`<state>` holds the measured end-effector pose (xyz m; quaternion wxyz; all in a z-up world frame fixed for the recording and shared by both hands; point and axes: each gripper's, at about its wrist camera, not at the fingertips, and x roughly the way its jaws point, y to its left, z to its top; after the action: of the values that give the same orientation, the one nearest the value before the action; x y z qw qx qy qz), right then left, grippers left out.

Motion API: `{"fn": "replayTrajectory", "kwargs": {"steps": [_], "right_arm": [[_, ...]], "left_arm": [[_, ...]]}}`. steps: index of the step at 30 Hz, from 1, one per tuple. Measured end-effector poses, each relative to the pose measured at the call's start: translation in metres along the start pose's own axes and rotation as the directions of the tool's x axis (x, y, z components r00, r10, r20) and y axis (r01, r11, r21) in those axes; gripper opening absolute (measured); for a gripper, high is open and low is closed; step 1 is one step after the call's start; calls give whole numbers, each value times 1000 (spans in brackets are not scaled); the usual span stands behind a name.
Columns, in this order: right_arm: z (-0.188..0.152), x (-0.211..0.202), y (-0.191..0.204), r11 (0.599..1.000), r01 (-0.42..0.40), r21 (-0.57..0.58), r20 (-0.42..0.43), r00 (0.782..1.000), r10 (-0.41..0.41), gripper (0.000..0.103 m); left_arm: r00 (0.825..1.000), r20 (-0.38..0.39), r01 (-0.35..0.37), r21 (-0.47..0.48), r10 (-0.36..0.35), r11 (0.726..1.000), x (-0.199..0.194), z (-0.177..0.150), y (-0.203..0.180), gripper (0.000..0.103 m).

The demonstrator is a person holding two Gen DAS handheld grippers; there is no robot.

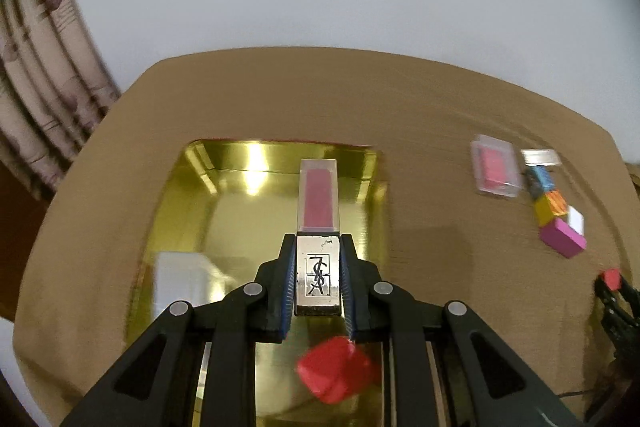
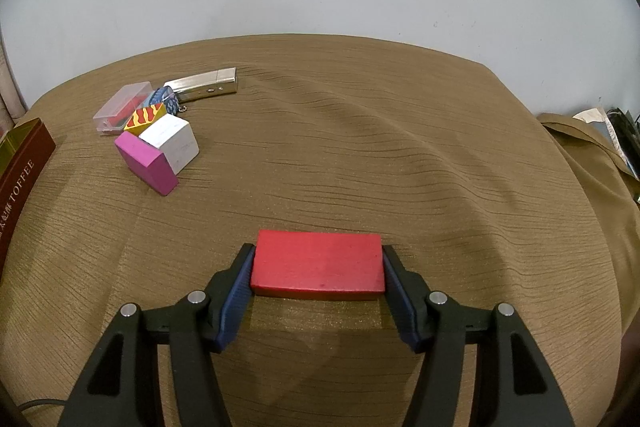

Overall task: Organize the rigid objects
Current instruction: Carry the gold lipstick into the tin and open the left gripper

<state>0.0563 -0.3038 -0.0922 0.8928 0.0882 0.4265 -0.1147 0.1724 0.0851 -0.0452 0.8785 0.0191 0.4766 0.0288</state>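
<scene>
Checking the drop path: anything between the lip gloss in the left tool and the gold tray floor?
Partly. The lip gloss, clamped in the left tool, hangs over bare gold tray floor. A red block lies in the tray nearer the camera, a white box to the left; neither sits under the tube.

- A tray [image 1: 372,187] sits on the left part of a cloth-covered table [image 2: 360,155], with a block [image 1: 336,373] and a box [image 1: 180,279] inside it.
- A lipstick tube [image 1: 319,227], clamped in the left gripper [image 1: 318,275], hangs above the tray.
- To the tray's right lies a cluster: a plastic case [image 2: 120,107], a lighter [image 2: 204,85] behind it, small blocks [image 2: 160,143] touching in front.
- Nearer, a flat block [image 2: 318,265] sits between the right gripper [image 2: 318,291] pads.
</scene>
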Motion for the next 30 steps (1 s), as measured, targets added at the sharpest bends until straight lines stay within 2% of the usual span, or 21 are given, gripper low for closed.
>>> {"fn": "replayTrajectory", "kwargs": {"steps": [5,12,16,24,30], "right_arm": [[0,1,-1,1000,1,-1,0,1000,-1,63],[0,1,-1,1000,3,-1,0,1000,-3,63],[0,1,-1,1000,3,-1,0,1000,-3,63],[1,1,-3,1000,9,0,-1,1000,-9,63],[1,2,-3,1000,21,4,-3,1000,-21,63]], "left_arm": [[999,-28,-24,-12,24,1000,8,-3,26,17],[997,-80,-8,-4,8,1000,29,-10,30,18],[995,-100,-28,24,30,999,40,-15,27,18],[993,-92,-62,65,68,996,44,-19,25,18],[996,-77,-42,47,46,998,35,-18,25,22]]}}
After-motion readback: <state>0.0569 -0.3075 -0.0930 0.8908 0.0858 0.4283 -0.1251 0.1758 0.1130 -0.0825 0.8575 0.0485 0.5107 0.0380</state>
